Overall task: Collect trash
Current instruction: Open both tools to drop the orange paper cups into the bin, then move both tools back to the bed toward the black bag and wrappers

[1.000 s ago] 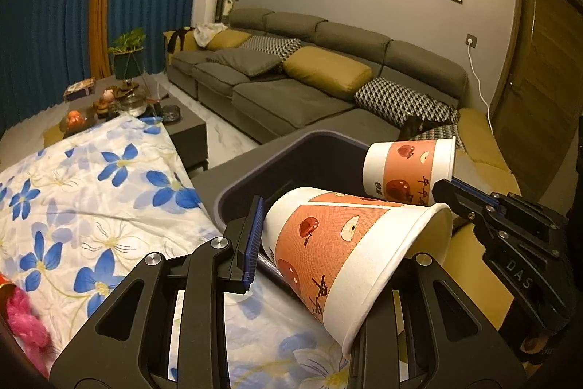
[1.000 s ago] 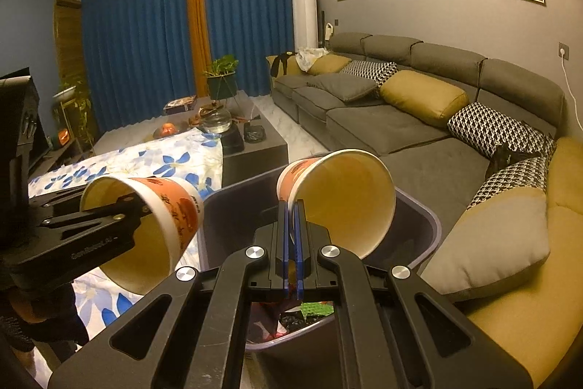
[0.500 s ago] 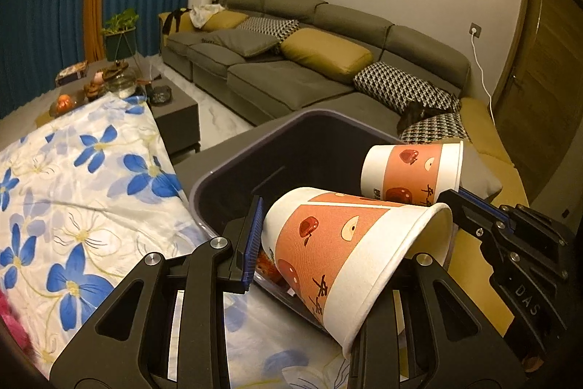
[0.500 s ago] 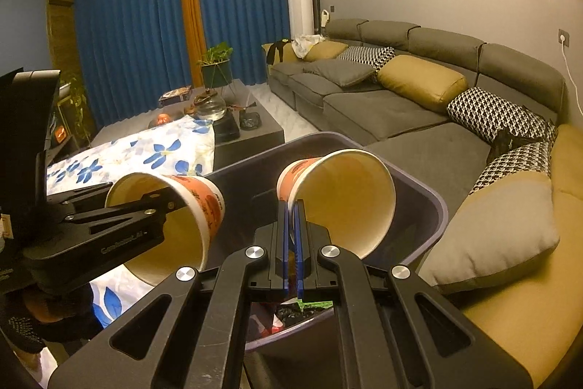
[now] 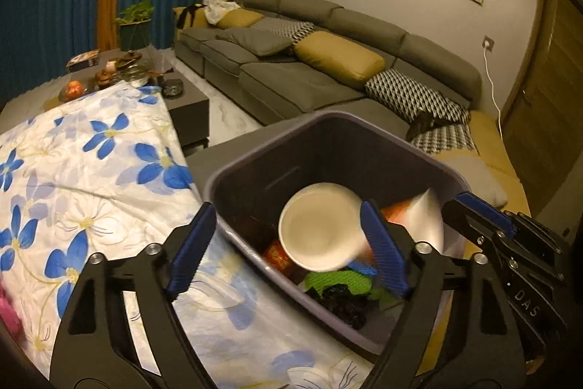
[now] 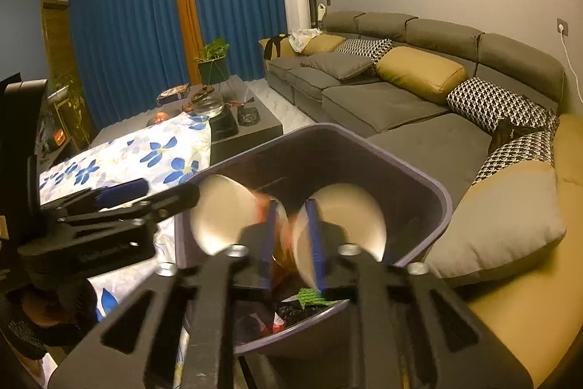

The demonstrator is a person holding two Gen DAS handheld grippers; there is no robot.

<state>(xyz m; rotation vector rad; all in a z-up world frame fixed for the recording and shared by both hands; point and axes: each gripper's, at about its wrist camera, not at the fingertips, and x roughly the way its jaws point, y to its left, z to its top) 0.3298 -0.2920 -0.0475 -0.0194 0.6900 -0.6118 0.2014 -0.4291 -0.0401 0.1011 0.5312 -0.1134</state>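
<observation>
Two paper cups have just left their grips and are dropping into the grey bin (image 5: 233, 177), which advances the task by two pieces of trash at once. Farthest left lies the flowered cloth (image 5: 91, 170) over the tabletop, soft and creased, white with blue blooms. Next comes the left tool (image 5: 288, 250): its jaws have just been opening and now stand wide, the ribbed blue pads clear of the left cup (image 5: 320, 228), a thin white cone seen mouth-on inside the bin. Before, that cup sat clamped between those pads above the rim. Beneath it lie dark scraps and a crinkled green wrapper (image 5: 339, 281). Further right, the right cup (image 6: 346, 217), blurred and orange-printed, tumbles beside the right tool (image 6: 291, 243), whose jaws have just been parting; the cup's thin wall is between them, apparently freed. The bin itself is smooth, rounded-square plastic.
</observation>
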